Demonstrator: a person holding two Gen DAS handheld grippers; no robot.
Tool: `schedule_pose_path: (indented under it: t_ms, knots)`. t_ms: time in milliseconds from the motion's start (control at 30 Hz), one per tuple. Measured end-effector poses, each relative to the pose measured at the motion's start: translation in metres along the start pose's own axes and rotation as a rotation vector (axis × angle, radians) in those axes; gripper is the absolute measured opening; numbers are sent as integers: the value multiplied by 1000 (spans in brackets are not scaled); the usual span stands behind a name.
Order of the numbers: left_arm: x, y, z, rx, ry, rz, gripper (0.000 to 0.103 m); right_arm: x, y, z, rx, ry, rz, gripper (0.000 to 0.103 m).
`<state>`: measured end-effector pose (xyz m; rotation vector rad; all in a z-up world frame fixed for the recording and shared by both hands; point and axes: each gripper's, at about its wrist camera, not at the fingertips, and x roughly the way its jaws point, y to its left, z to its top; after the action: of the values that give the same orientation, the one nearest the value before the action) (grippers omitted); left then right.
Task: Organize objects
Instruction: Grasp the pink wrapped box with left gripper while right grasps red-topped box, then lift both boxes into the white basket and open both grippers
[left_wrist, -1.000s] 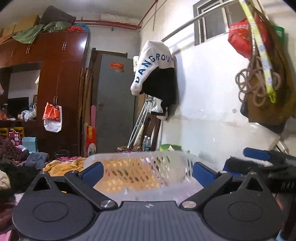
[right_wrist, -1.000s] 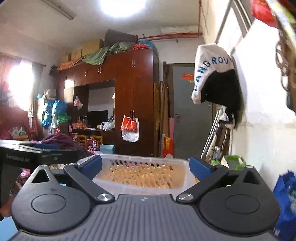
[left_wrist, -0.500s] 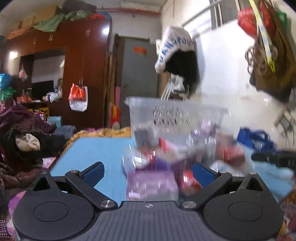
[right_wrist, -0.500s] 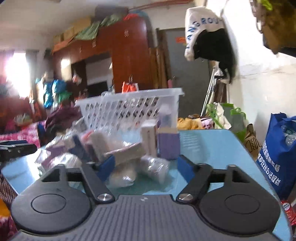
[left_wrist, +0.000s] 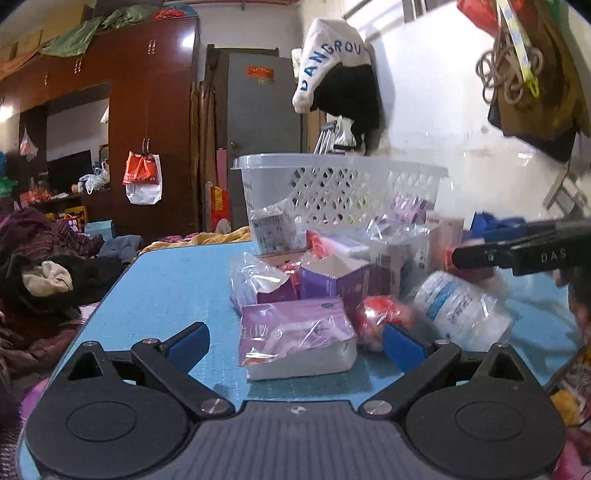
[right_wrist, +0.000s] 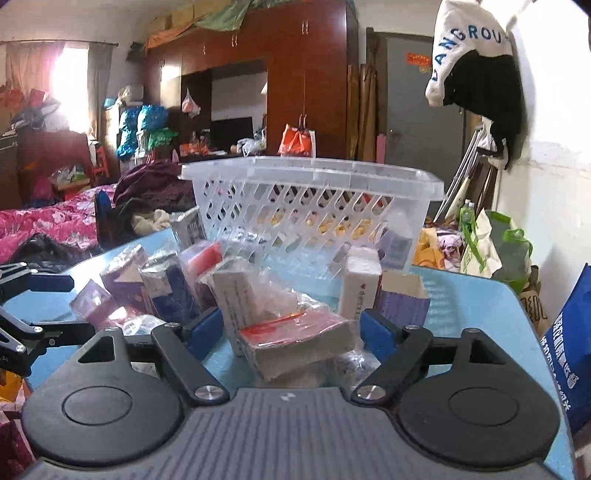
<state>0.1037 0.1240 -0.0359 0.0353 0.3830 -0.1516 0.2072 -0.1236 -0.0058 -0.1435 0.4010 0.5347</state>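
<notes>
Right, so the goods sit in a heap on the blue table (left_wrist: 159, 288), just in front of the white lattice basket (left_wrist: 340, 192), which stands upright at the table's far side w/ little or nothing visible in it.

Left gripper (left_wrist: 293, 341): jaws wide apart, nothing held. The purple wrapped pack (left_wrist: 295, 332) lies between the blue pads but neither pad presses on it. Beside it a red wrapped lump (left_wrist: 384, 317), a white bottle w/ blue label (left_wrist: 461, 310) lying on its side in plastic, and purple cartons behind.

Right gripper (right_wrist: 291, 332): jaws opening; the red-and-grey wrapped box (right_wrist: 299, 339) sits between the pads, w/ a gap on both sides, so not gripped. A white carton (right_wrist: 360, 288) stands upright just behind, an open purple carton (right_wrist: 404, 299) next to it.

Handling, as a guess: most items look light, small cardboard boxes & film-wrapped packs. The film looks slick & loose, so pads may slide or grab wrap only; better to pinch across the short sides of the stiff box inside, near its middle. The cartons would probably crush if squeezed hard, esp. the open-topped ones, so take them low on the closed part. The bottle is round & looks heavier; grip across the body, not the label end. The heap is crowded, so pulling one piece may drag its neighbours.
</notes>
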Motion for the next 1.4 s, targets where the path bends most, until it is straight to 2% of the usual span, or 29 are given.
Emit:
schedule_pose_path:
  t_ms: [100,367,433,700,800,1033,1233,1300,1400]
  knots:
    - [0,1,-2,-4,7,12,99,-1,1,-3,-6,-1,4,79]
    - [7,11,-1,-117,19,-68,84,-3,1,-4,-16,-5,4,73]
    - [7,11,-2,-110,30,-69,79,-7,0,-6,-12,-24,3,73]
    - [11,3,-3,-79,27,-51,81,-15,-4,-7,18,-82,2,73]
    - [7,3,-5,-80,18,-40,72,-17,-6,-8,38,-105,7,73]
    - [-17,13,-3,-101,-94,-26,71,-27,-3,-11,37,-180,-5,73]
    - [-29,19,18,-141,-197,-47,71,-43,-8,1,56,-251,2,72]
    - [-31,19,37,-132,-245,-49,71,-52,-10,16,53,-301,3,72]
    - [-28,23,83,-130,-315,-75,71,-54,-13,56,26,-369,-12,72]
